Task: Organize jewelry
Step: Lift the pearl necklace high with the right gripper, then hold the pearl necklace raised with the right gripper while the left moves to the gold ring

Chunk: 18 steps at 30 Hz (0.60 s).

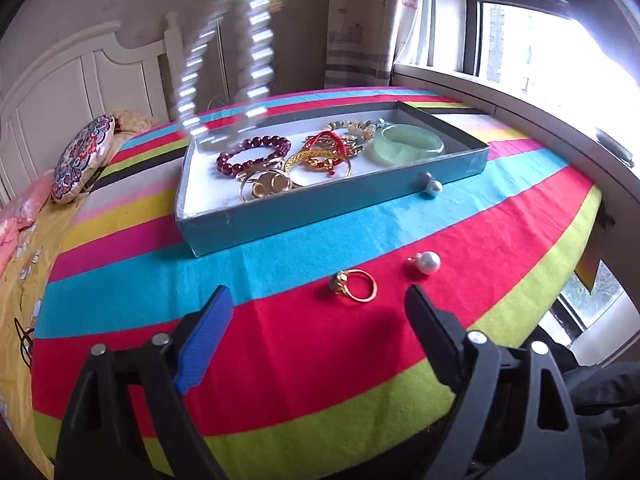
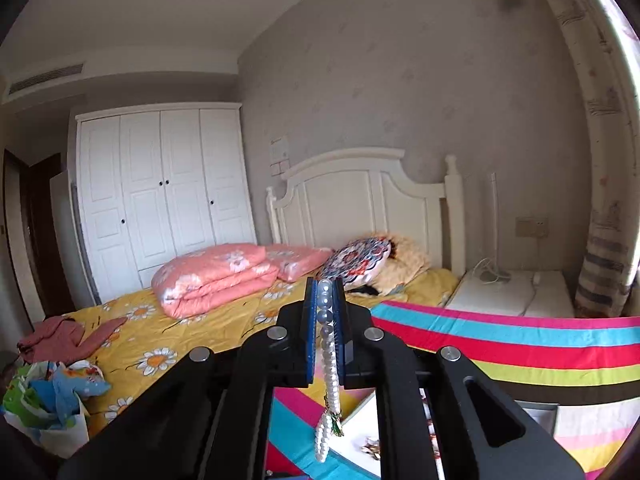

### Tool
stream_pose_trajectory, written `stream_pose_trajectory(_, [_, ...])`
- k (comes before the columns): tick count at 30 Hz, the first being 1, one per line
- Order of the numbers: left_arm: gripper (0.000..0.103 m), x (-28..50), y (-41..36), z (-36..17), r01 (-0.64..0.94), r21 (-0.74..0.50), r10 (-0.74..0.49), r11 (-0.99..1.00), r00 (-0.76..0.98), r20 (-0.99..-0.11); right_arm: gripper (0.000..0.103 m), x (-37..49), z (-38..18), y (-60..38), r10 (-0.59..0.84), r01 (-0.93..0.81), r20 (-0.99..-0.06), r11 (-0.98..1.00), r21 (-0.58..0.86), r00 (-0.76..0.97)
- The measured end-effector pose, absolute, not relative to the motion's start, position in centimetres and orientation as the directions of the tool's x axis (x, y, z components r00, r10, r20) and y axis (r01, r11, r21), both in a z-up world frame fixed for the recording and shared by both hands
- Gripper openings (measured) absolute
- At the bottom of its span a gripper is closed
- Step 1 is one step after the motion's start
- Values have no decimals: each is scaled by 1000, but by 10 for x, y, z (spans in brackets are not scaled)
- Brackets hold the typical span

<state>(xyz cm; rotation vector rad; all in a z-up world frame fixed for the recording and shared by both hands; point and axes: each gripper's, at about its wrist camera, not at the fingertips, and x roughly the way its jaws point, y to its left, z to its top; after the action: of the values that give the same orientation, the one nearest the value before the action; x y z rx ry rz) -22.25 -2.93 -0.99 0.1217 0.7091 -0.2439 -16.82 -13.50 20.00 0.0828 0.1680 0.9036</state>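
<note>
White pearl bead necklace [image 2: 329, 344] clamped in right gripper [image 2: 325, 300]; left gripper [image 1: 316, 300] gaping over gold ring [image 1: 356, 285], striped felt cloth [image 1: 320, 360].

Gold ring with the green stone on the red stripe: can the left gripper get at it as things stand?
Probably yes. The gold ring with the green stone lies alone on the striped cloth, just ahead of the open left gripper; the pearl earring sits apart to its right, and nothing lies between.

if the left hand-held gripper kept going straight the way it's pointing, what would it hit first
Most likely the gold ring on the striped cloth, which lies just ahead between the open left hand-held gripper's fingers. The pearl earring sits farther right, the blue tray beyond. Depth is uncertain.
</note>
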Motion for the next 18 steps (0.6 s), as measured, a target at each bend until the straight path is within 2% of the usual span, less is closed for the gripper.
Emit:
stream_pose_trajectory(2, [74,-216,-26,-10,267,19,-186,963,717,-671,9,-171,200,-144,779,-766,-104,627,143,619])
stream_pose_trajectory(18, [71,-208,-37,-12,305,29,-206,952,705,-679,9,-187,167,-231,660,-634,-129,749,193,740])
